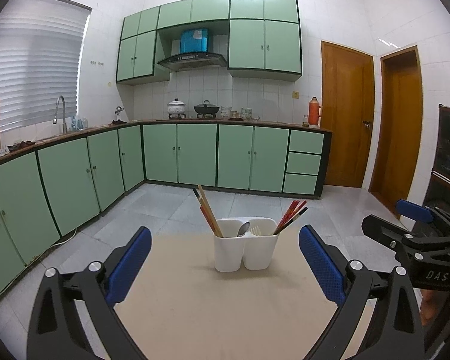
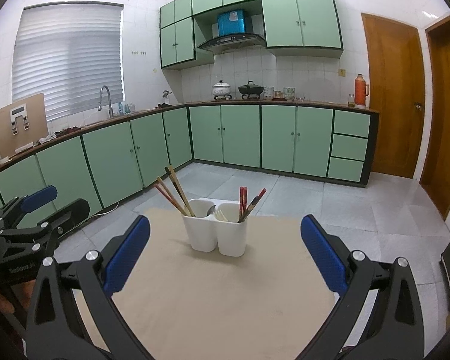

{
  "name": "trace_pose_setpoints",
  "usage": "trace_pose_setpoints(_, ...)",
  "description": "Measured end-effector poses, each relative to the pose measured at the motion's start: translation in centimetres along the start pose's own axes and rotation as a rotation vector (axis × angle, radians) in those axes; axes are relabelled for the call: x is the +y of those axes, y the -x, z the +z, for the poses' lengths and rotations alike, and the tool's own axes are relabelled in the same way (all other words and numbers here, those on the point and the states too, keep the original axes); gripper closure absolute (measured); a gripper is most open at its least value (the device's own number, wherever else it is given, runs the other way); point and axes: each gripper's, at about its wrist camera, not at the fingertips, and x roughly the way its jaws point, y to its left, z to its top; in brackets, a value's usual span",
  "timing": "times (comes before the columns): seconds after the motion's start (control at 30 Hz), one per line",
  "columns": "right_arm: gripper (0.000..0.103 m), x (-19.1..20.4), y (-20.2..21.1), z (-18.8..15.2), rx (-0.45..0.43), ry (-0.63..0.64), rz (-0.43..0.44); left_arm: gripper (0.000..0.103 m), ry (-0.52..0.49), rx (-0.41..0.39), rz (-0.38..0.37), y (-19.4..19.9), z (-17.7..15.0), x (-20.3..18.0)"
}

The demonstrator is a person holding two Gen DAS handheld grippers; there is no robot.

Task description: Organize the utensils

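White two-cup utensil holder (image 1: 245, 247) is standing upright at the far middle of the beige counter (image 1: 225, 315). Chopsticks in the left cup (image 1: 207, 211) are leaning up and to the left; red and dark chopsticks in the right cup (image 1: 291, 216) are leaning up and to the right. Spoon (image 1: 243, 229) is sitting bowl-up in the left cup, white fork (image 1: 256, 230) tines-up in the right. Left tongs (image 1: 225, 265) are gaping wide, gripping nothing, touching nothing. Right tongs (image 2: 225, 255) are likewise spread wide with nothing between them, hanging over the near counter.
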Motion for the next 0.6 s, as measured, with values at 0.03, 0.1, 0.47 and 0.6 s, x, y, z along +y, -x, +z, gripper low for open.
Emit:
trace_pose_setpoints(0.03, 0.005, -0.1, -0.1, -0.1, 0.001, -0.002, 0.001, 0.006, 0.001, 0.002, 0.000, -0.1, 0.0, 0.1)
trace_pose_setpoints(0.1, 0.005, -0.2, -0.3, -0.1, 0.004, -0.004, 0.002, 0.006, 0.001, 0.005, 0.000, -0.2, 0.0, 0.0)
trace_pose_setpoints(0.47, 0.005, -0.5, -1.1, -0.3, 0.019, -0.007, 0.002, 0.006, 0.004, 0.021, -0.002, -0.8, -0.2, 0.0)
trace_pose_setpoints(0.6, 0.005, -0.5, -1.2, -0.3, 0.020, -0.007, 0.003, 0.006, 0.005, 0.022, -0.002, -0.8, -0.1, 0.0)
